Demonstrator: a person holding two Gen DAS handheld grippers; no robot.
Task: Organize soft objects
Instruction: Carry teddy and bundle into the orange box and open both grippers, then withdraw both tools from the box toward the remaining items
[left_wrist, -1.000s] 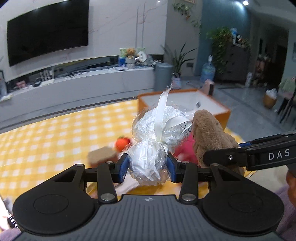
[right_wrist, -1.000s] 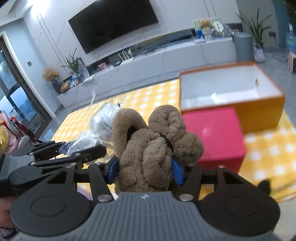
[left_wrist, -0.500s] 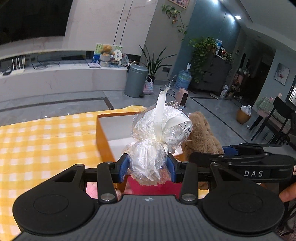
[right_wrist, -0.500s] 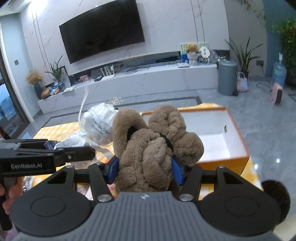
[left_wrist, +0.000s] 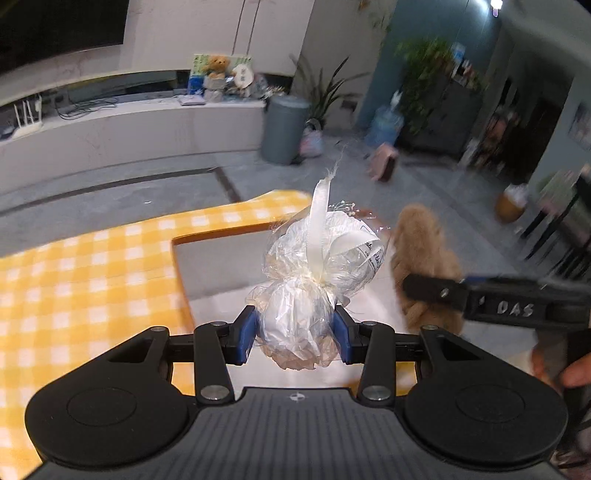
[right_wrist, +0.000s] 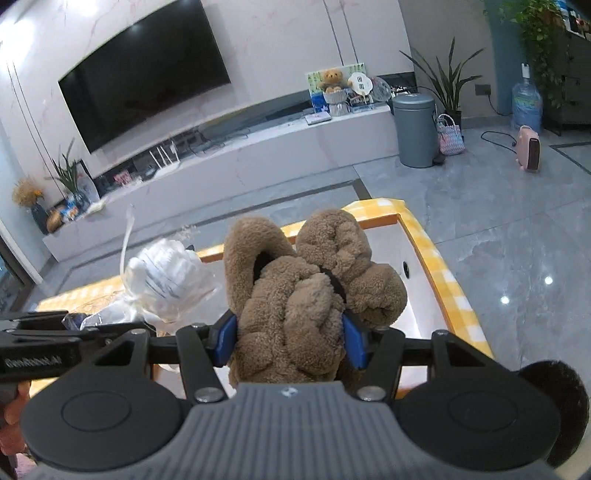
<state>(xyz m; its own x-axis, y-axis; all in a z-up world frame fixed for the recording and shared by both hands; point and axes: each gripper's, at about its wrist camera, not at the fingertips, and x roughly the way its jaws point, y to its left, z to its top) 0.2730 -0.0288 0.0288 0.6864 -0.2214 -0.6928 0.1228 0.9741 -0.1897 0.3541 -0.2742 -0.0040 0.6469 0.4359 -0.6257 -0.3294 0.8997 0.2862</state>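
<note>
step: carrying over orange-rimmed white box (left_wrist: 218, 273) | left fingers (left_wrist: 295, 332) clamp ribboned cellophane bundle (left_wrist: 317, 280) | right fingers (right_wrist: 288, 338) clamp brown fleece plush (right_wrist: 306, 295), bundle at its 9 o'clock | next: lower, release inside

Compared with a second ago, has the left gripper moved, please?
Yes. The left gripper with its wrapped bundle has moved from beside the orange box to over it.

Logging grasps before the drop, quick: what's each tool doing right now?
Left tool: closed on the cellophane-wrapped bundle.
Right tool: closed on the brown plush toy.
</note>
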